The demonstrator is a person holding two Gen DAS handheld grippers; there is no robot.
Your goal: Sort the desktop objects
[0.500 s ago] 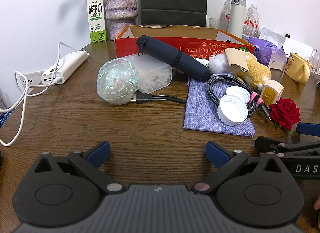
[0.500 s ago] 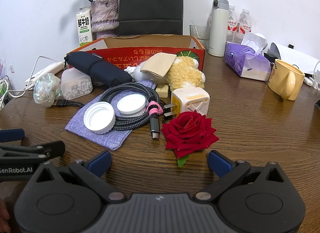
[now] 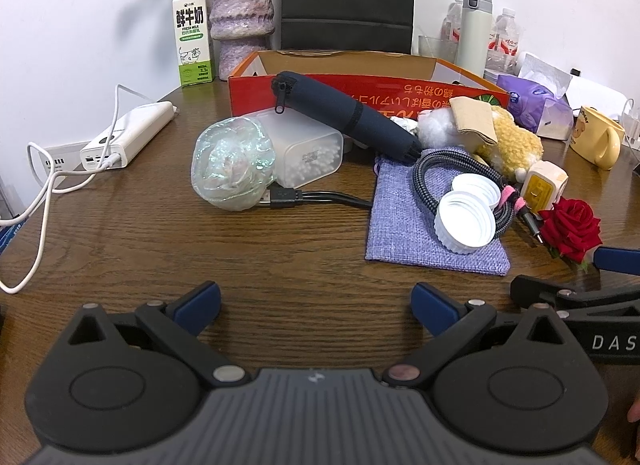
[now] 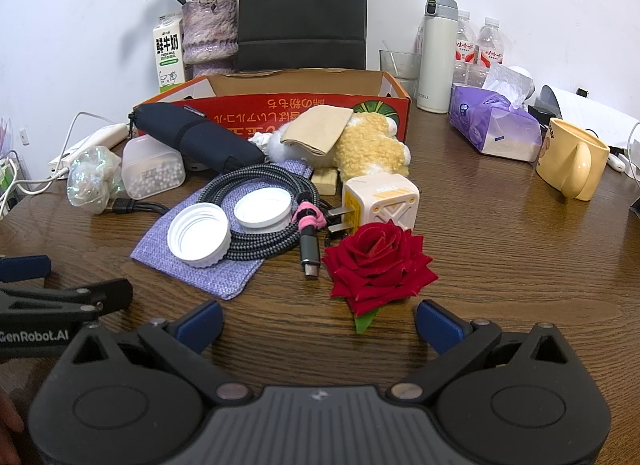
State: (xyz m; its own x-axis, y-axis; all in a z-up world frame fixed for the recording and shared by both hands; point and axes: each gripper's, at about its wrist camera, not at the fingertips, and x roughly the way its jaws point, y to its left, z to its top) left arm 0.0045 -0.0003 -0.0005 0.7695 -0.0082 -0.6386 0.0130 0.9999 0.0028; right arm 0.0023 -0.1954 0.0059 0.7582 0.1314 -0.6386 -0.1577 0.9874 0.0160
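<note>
A pile of desktop objects lies before an open red cardboard box [image 4: 392, 101] [image 3: 244, 77]. A red rose [image 4: 378, 261] [image 3: 572, 225] lies nearest my right gripper [image 4: 318, 319], which is open and empty just short of it. A purple cloth pouch [image 4: 208, 269] [image 3: 404, 225] carries two white lids [image 4: 199, 234] [image 3: 466, 221] and a coiled braided cable [image 4: 260, 185]. A navy zip case [image 3: 344, 117], a clear bead box [image 3: 308, 149], an iridescent wrap [image 3: 232, 165], a plush toy [image 4: 372, 149] and a white-yellow charger [image 4: 384, 201] lie around. My left gripper [image 3: 316, 301] is open and empty over bare table.
A yellow mug [image 4: 572, 165], tissue pack [image 4: 492, 125], thermos [image 4: 438, 53] and water bottles stand at the right back. A milk carton [image 3: 192, 37], vase [image 3: 242, 13] and black bag [image 4: 302, 9] stand behind the box. A power bank [image 3: 128, 133] with white cable lies left.
</note>
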